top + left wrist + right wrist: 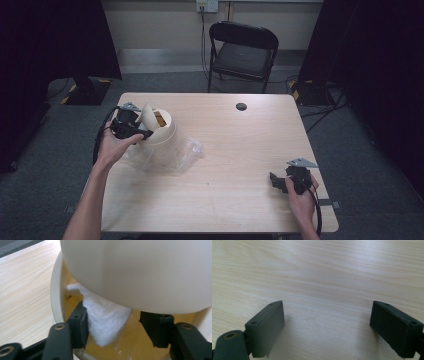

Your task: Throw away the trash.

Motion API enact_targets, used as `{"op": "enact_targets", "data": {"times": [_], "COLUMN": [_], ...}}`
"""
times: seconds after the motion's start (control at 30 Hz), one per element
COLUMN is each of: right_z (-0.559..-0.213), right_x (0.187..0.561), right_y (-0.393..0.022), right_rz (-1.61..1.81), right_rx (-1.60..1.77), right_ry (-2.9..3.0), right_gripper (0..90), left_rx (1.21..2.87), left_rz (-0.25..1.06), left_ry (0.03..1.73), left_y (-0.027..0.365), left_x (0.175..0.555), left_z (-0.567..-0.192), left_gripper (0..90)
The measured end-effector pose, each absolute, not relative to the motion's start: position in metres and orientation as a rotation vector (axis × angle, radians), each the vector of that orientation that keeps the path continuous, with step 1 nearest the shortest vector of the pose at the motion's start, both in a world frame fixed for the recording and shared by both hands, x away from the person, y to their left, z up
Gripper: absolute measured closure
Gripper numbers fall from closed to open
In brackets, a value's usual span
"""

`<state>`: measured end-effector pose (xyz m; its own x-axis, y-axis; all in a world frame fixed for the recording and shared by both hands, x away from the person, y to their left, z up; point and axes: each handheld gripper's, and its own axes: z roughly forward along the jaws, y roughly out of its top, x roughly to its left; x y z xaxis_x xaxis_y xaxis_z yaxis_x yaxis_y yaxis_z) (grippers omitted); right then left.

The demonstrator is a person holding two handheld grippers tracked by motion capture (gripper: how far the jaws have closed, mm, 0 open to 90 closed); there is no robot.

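Here, your left gripper [143, 134] sits at the mouth of a cream swing-lid bin [161, 131] on the left part of the counter [235, 150]. Its jaws stand apart, released. In the left gripper view a white wad of tissue [105, 322] hangs between them: it leans against the left pad, clear of the right pad, so nothing is pinched. The wad's upper end is tucked under the bin's tilted lid [140, 272], and it sits inside the bin's rim [56, 292], over the yellowish interior.

From the high view, the bin's lid is tipped up on edge and the opening shows a brownish patch inside. A crumpled clear plastic bag [175, 152] lies on the counter, touching the bin's base and spreading toward the counter's middle. Your left hand [111, 146] holds the gripper from the near left side of the bin.

Your right gripper [274, 181] rests low near the counter's right front corner, well apart from the bin. In the right gripper view its jaws are spread wide over bare wood, grasping nothing.

Beyond the counter: a small dark round cap [241, 106] near the far edge, and a black folding chair [243, 50] standing behind on the grey floor.
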<state>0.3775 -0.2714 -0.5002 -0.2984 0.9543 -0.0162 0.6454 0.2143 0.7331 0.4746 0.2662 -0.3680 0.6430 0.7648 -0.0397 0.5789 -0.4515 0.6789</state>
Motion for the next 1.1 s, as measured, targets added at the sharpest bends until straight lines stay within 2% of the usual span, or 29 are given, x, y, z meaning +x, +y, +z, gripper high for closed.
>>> {"op": "enact_targets", "data": {"times": [0.17,0.33,0.4,0.5,0.63,0.83,0.93,1.1], "right_z": [-0.5,-0.5,-0.5,-0.5,-0.5,-0.5,-0.5,-0.5], "right_x": [0.378,0.378,0.378,0.378,0.378,0.378,0.378,0.378], "right_y": [-0.271,-0.271,-0.271,-0.271,-0.271,-0.271,-0.271,-0.271], "right_rz": [0.868,0.869,0.868,0.868,0.868,0.868,0.869,0.868], "right_rx": [1.476,1.476,1.476,1.476,1.476,1.476,1.476,1.476], "right_ry": [2.023,2.023,2.023,2.023,2.023,2.023,2.023,2.023], "right_gripper": [11.4,11.4,11.4,11.4,11.4,11.4,11.4,11.4], "left_rx": [2.178,2.173,2.18,2.207,2.258,2.252,2.225,2.206], "left_rz": [0.355,0.378,0.386,0.404,0.393,0.399,0.425,0.435], "left_ry": [1.049,1.062,1.054,1.059,1.04,1.071,1.065,1.057], "left_y": [0.269,0.272,0.274,0.271,0.263,0.261,0.264,0.268], "left_x": [0.473,0.47,0.469,0.471,0.474,0.475,0.471,0.467], "left_z": [-0.366,-0.365,-0.365,-0.367,-0.37,-0.37,-0.364,-0.361], "left_gripper": [43.3,71.4,77.2,80.1,77.1,54.7,46.6,46.0]}}
